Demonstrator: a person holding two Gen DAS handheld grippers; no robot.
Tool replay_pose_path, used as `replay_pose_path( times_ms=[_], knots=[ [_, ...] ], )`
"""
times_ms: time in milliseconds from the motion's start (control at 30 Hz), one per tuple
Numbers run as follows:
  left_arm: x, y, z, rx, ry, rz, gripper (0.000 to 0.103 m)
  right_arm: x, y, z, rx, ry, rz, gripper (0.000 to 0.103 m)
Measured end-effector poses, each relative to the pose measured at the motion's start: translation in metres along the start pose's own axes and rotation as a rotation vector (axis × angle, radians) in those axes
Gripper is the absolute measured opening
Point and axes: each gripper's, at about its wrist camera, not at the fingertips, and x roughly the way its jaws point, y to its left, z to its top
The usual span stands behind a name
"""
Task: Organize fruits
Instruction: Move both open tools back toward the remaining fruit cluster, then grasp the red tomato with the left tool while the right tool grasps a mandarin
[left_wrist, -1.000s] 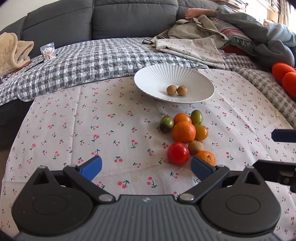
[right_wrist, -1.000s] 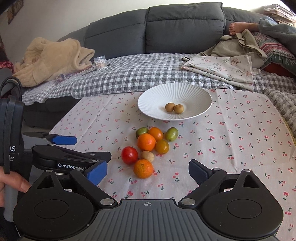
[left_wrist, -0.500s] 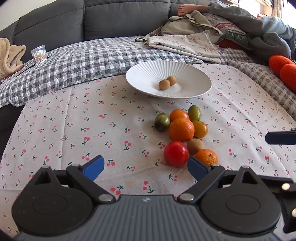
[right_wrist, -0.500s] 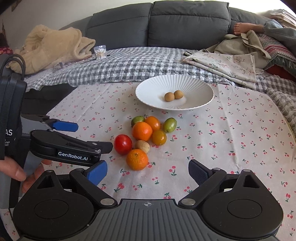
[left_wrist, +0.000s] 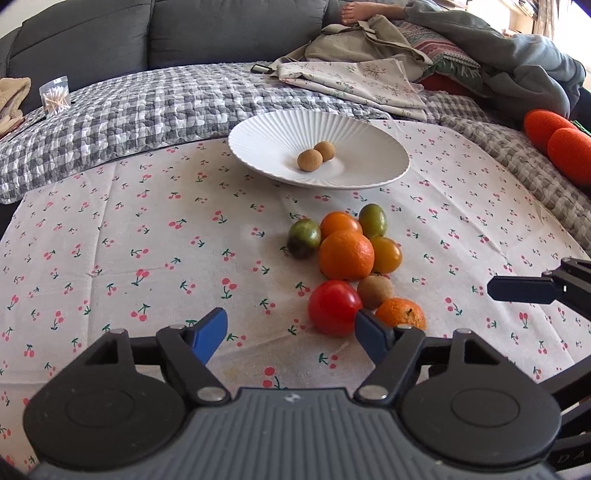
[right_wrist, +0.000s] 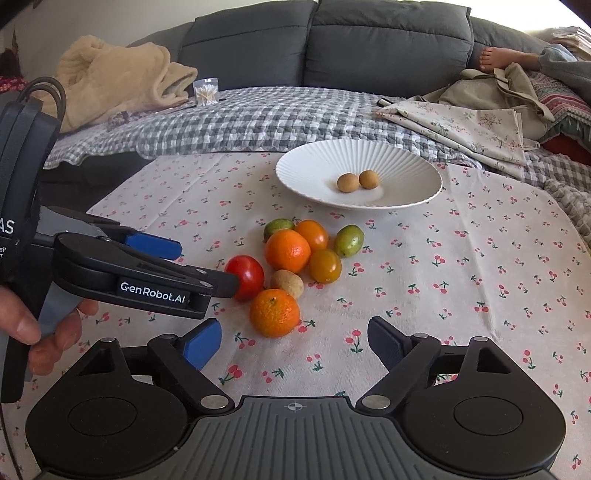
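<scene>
Both hand-held grippers, left hand-held gripper (left_wrist: 290, 334) and right hand-held gripper (right_wrist: 294, 341), hover spread and empty before the fruit cluster (right_wrist: 295, 260) mid-tabletop, likely bound for the white plate (right_wrist: 413, 192) toward the far edge.

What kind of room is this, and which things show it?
Probably a home living room: a grey sofa with a checked blanket stands behind a table under a cherry-print cloth, which holds a white plate and loose fruit.

Two fruits (left_wrist: 316, 157) in plate (left_wrist: 258, 133); fruit cluster (left_wrist: 347, 254) before plate.
</scene>
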Motion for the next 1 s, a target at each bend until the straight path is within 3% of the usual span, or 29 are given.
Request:
replay_pose_path(
  times_ms=[267, 633, 1000],
  knots=[
    [0.005, -0.005, 0.004, 0.029, -0.023, -0.047, 0.068, 0.014, 0.004, -0.004, -0.029, -0.001, 0.006, 0.078],
    [0.021, -0.011, 0.004, 0.051, -0.008, -0.069, 0.045, 0.034, 0.009, -0.006, -0.049, 0.001, 0.010, 0.056],
    [0.025, -0.010, 0.005, 0.049, -0.017, -0.067, 0.038, 0.046, 0.011, -0.003, -0.055, -0.016, 0.010, 0.048]
  ],
)
